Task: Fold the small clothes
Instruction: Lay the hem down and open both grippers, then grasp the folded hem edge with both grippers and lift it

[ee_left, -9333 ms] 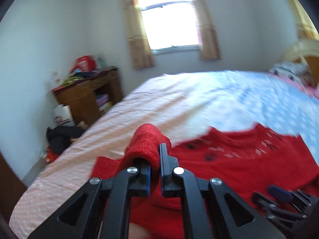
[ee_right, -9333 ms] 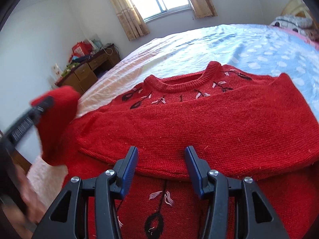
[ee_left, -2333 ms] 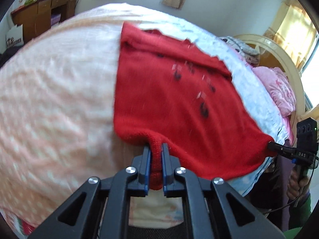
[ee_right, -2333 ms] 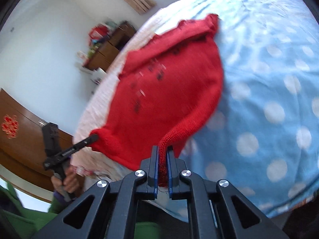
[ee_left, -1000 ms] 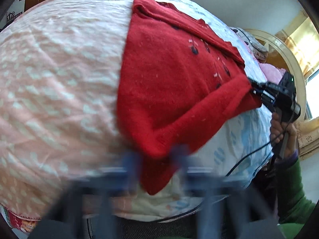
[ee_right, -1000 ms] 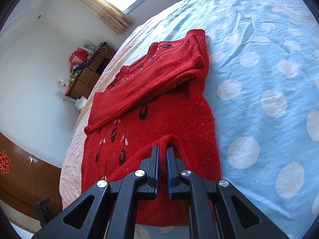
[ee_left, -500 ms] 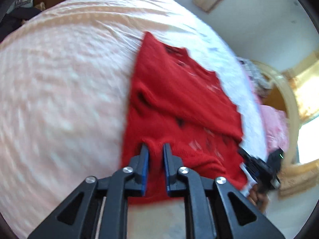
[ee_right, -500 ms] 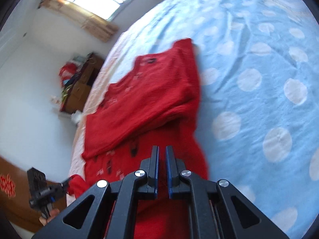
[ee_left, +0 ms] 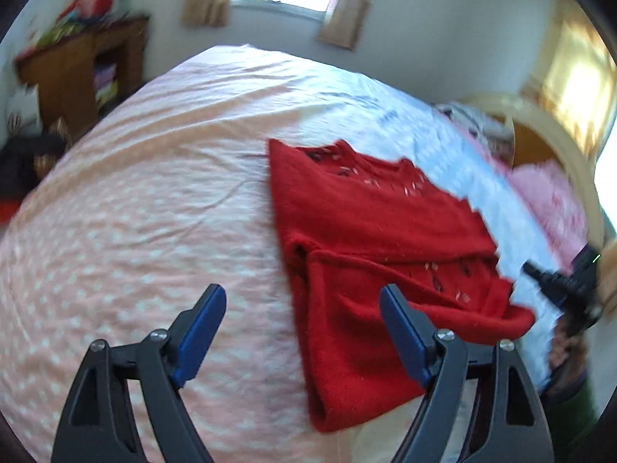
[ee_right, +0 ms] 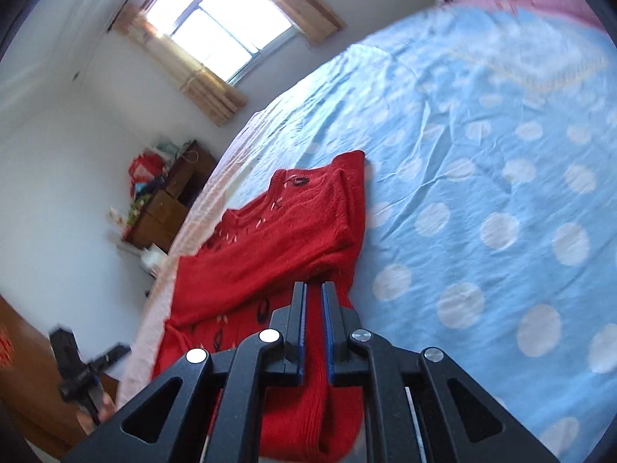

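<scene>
Left claw (ee_left: 302,324) spread; red sweater (ee_left: 370,239) half-folded, embroidered.

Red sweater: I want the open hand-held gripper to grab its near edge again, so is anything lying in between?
Nothing visible does: only bare pink bedsheet lies between the left hand-held gripper and the red sweater.
</scene>
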